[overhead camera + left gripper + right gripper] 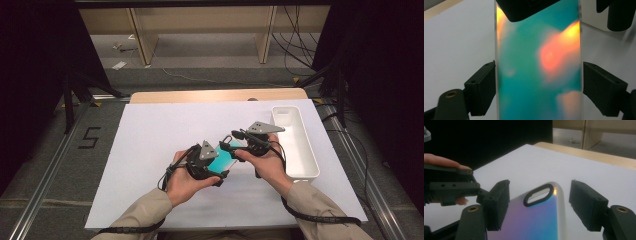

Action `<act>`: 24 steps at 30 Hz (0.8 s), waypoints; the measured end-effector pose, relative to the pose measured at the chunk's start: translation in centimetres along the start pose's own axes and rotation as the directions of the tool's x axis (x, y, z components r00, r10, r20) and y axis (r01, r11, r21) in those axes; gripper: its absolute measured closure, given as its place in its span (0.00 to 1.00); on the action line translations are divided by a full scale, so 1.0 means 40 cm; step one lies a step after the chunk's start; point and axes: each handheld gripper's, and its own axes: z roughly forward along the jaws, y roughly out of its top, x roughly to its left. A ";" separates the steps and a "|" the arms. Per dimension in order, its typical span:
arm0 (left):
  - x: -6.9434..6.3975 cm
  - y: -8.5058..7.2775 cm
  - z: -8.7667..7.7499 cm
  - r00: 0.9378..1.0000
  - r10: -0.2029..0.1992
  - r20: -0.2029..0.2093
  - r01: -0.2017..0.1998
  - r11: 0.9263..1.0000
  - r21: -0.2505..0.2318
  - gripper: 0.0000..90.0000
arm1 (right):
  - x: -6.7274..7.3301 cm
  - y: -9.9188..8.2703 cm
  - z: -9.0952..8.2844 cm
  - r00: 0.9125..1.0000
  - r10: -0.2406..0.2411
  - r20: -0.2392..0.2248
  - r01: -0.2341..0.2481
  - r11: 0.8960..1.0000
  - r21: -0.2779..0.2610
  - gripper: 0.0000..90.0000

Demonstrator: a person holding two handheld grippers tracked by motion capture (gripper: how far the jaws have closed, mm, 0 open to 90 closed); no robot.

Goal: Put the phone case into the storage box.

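- While the left gripper (216, 165) clamps the iridescent phone case (226, 155) by its long edges above the white worktop (150, 150), the right gripper (239, 145) straddles the camera-cutout end, jaws apart, clear of its sides
- The case looks light, thin, glossy and likely slippery; the firmer edges seem the safest hold
- A white tray (300, 145) stands near

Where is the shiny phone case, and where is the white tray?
Phone case (541, 220), right gripper view, on its rainbow back below the camera hole.
White tray (303, 150), high view, on its right long wall.
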 end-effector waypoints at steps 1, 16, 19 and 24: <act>0.000 0.000 0.000 1.000 -0.001 0.000 0.001 1.000 0.000 0.19 | 0.000 0.000 0.000 1.000 0.001 0.000 -0.001 1.000 0.000 0.39; -0.002 -0.001 0.000 1.000 -0.005 0.006 0.005 1.000 0.001 0.19 | -0.001 -0.004 0.006 0.999 0.036 -0.019 -0.036 0.999 0.004 0.51; -0.002 0.000 0.001 1.000 -0.006 0.007 0.006 1.000 0.000 0.19 | -0.001 -0.004 0.007 0.999 0.034 -0.020 -0.033 0.999 0.005 0.53; -0.002 0.000 0.000 1.000 -0.011 0.010 0.011 1.000 -0.002 0.19 | -0.002 -0.004 0.008 0.999 0.033 -0.013 -0.033 0.999 0.007 0.58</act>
